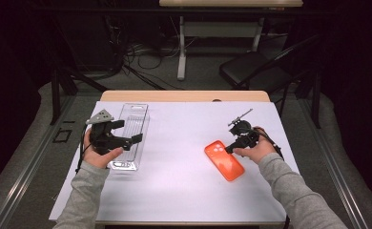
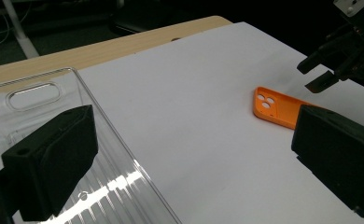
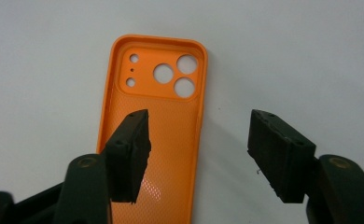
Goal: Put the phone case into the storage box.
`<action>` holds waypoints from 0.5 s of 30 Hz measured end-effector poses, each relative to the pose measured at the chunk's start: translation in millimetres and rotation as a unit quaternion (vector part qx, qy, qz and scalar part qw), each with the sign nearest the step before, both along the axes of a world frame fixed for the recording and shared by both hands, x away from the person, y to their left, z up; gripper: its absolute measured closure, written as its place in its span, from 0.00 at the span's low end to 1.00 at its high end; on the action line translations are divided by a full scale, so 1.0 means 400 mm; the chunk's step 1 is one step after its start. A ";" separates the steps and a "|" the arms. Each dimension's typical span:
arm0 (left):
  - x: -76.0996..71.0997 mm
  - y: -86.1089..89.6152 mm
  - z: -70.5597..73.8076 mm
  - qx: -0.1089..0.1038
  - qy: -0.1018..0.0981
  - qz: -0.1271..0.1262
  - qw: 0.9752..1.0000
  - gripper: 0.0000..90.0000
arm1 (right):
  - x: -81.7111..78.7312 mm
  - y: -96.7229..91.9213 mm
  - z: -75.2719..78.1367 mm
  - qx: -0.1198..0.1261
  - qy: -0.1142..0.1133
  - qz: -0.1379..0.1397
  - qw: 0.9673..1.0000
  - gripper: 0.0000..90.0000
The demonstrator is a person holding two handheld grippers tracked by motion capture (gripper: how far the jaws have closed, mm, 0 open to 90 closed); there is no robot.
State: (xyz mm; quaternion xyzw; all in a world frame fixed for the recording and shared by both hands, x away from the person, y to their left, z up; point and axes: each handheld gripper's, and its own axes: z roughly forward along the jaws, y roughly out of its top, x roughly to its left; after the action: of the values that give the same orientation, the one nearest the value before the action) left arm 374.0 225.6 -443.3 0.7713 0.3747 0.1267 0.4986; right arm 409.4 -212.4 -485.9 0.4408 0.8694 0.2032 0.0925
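Observation:
An orange phone case (image 1: pixel 224 160) (image 2: pixel 276 107) (image 3: pixel 154 84) lies hollow side up on the white sheet, camera holes at its far end. My right gripper (image 1: pixel 229 149) (image 3: pixel 199 128) hovers at the case's right long edge with its jaws apart: one jaw over the case's inside, the other over bare sheet. Neither pad presses on it. It also appears, farther off, as the right gripper (image 2: pixel 321 74). My left gripper (image 1: pixel 129 132) (image 2: pixel 189 135) stands wide open over a clear plastic package shell (image 1: pixel 133 119) (image 2: pixel 40 95), holding nothing.
A white sheet (image 1: pixel 184 129) covers most of the wooden table (image 1: pixel 184 96). The clear shell lies lengthwise at the sheet's left side. Beyond the table stand a black chair (image 1: pixel 255 69) and a desk leg (image 1: pixel 181 47) among floor cables.

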 end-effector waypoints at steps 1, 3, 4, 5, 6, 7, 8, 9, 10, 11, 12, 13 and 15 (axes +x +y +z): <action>0.000 0.000 0.000 0.000 0.000 0.000 1.000 0.01 | 0.000 0.000 0.000 0.000 0.000 0.000 1.000 0.44; 0.000 0.002 0.000 0.000 0.000 0.000 1.000 0.01 | 0.006 -0.001 -0.003 -0.008 0.017 -0.007 1.000 0.44; 0.000 0.002 -0.001 0.001 0.000 0.000 1.000 0.01 | 0.007 -0.001 -0.006 -0.009 0.016 -0.008 1.000 0.44; 0.000 0.003 -0.001 0.002 0.001 0.000 1.000 0.01 | 0.009 -0.002 -0.006 -0.013 0.024 -0.012 1.000 0.44; 0.000 0.003 -0.001 0.002 0.001 0.000 1.000 0.01 | 0.009 -0.002 -0.006 -0.013 0.024 -0.012 1.000 0.44; 0.001 0.003 -0.001 0.002 0.001 0.000 1.000 0.01 | 0.010 -0.002 -0.005 -0.023 0.039 -0.019 0.999 0.44; 0.001 0.003 -0.001 0.003 0.001 0.001 1.000 0.01 | 0.014 -0.005 -0.013 -0.023 0.048 -0.022 0.998 0.46; 0.001 0.003 -0.001 0.003 0.001 0.001 1.000 0.01 | 0.014 -0.005 -0.013 -0.023 0.048 -0.022 0.998 0.46; 0.001 0.003 -0.001 0.001 0.001 0.000 1.000 0.01 | 0.013 -0.004 -0.020 -0.016 0.046 -0.025 0.998 0.47; 0.001 0.004 -0.001 0.000 0.001 0.001 1.000 0.01 | 0.016 -0.007 -0.029 -0.018 0.065 -0.026 0.997 0.50; 0.001 0.004 -0.001 0.000 0.001 0.001 1.000 0.01 | 0.016 -0.007 -0.029 -0.018 0.065 -0.026 0.997 0.50; 0.000 0.004 -0.001 -0.001 0.001 0.001 1.000 0.01 | 0.016 -0.006 -0.030 -0.018 0.068 -0.028 0.997 0.50; 0.000 0.004 -0.001 0.000 0.001 0.001 1.000 0.01 | 0.017 -0.007 -0.036 -0.023 0.072 -0.029 0.997 0.51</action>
State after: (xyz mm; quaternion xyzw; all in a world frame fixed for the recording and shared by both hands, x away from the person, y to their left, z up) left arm 374.2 227.2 -443.7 0.7707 0.3763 0.1264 0.4983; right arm 416.3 -215.0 -500.1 0.4768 0.8652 0.1484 0.0458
